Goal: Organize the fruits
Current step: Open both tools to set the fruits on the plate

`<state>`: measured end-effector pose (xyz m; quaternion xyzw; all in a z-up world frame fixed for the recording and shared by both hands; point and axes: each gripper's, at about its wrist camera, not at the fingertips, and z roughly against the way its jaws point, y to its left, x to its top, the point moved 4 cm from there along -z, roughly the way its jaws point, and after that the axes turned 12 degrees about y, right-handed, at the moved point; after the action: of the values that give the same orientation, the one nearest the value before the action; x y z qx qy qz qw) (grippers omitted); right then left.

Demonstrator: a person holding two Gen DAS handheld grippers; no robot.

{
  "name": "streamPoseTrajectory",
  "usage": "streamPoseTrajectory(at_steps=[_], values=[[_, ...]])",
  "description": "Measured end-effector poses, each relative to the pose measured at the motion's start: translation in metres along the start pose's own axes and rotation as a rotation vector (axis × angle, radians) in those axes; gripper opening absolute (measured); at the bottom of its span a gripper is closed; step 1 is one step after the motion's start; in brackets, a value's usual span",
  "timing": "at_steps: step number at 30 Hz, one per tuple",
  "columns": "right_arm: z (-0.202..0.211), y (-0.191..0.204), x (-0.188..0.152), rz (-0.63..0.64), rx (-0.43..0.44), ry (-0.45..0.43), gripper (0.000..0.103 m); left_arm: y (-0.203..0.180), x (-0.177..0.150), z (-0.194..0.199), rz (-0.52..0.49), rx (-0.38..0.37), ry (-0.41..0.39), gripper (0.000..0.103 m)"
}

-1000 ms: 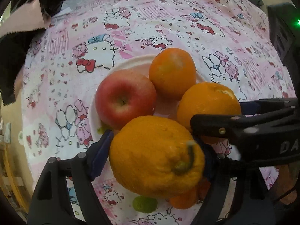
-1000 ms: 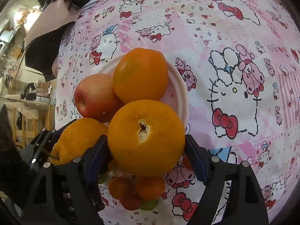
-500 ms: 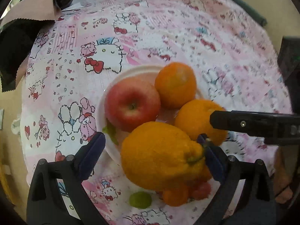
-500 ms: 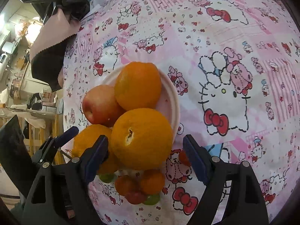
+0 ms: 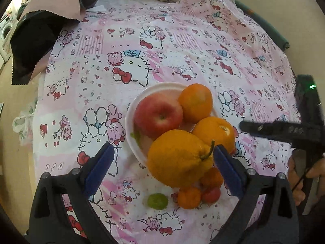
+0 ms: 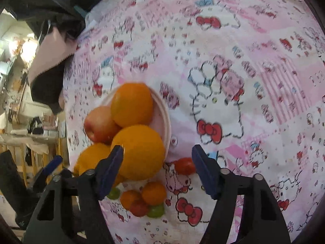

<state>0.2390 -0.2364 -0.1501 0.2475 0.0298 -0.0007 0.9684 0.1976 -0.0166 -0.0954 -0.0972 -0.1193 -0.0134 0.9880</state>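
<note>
so, both grippers gape with nothing in them, and four big fruits crowd one white plate.

left to right across the pink cartoon-print cloth point(image 5: 85, 85): the left gripper point(image 5: 160, 168) hangs with its blue pads wide apart, the stemmed bumpy citrus point(image 5: 178, 158) sitting between them but gripped by neither, seemingly perched on the plate point(image 5: 130, 120) at its near rim, though its underside is hidden. the red apple point(image 5: 158, 116) and two oranges point(image 5: 196, 102) point(image 5: 214, 133) fill the rest of the plate, likely because the big fruit is being gathered there. small tomatoes, little oranges and a green fruit point(image 5: 157, 201) lie loose on the cloth just off the plate's near edge, probably awaiting sorting. the right gripper point(image 6: 157, 168) is spread too, empty, nearest a small red tomato point(image 6: 183, 165).
</note>
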Motion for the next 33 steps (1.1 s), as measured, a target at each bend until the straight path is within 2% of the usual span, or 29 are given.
streamPoseTrajectory(at_steps=[3, 6, 9, 10, 14, 18, 22, 28, 33], values=[[-0.002, 0.005, -0.004, 0.017, 0.003, 0.006, 0.068, 0.004, 0.001, 0.011, 0.015, -0.025, -0.026, 0.097], [-0.001, 0.007, -0.004, 0.021, 0.001, 0.005, 0.068, 0.014, -0.001, 0.017, 0.048, -0.006, -0.036, 0.097], [-0.007, 0.005, -0.004, 0.008, -0.001, 0.024, 0.068, 0.021, -0.008, 0.009, 0.081, 0.008, 0.005, 0.097], [-0.009, 0.005, -0.004, 0.008, 0.0, 0.033, 0.068, 0.022, -0.012, 0.002, 0.082, 0.033, 0.035, 0.097], [-0.015, 0.013, -0.003, 0.033, -0.004, 0.046, 0.068, 0.013, -0.02, -0.022, 0.054, 0.022, 0.104, 0.097], [-0.028, 0.022, -0.005, 0.07, -0.012, 0.075, 0.065, 0.002, -0.017, -0.027, 0.028, 0.035, 0.092, 0.098], [-0.036, 0.027, -0.007, 0.093, -0.021, 0.082, 0.065, -0.002, -0.013, -0.033, 0.022, 0.009, 0.099, 0.098], [-0.018, 0.021, -0.004, 0.062, 0.026, 0.032, 0.065, -0.006, -0.015, -0.028, -0.01, 0.06, 0.078, 0.098], [-0.002, 0.018, -0.009, 0.053, 0.047, -0.005, 0.065, -0.007, -0.019, -0.013, -0.024, 0.044, 0.05, 0.098]])
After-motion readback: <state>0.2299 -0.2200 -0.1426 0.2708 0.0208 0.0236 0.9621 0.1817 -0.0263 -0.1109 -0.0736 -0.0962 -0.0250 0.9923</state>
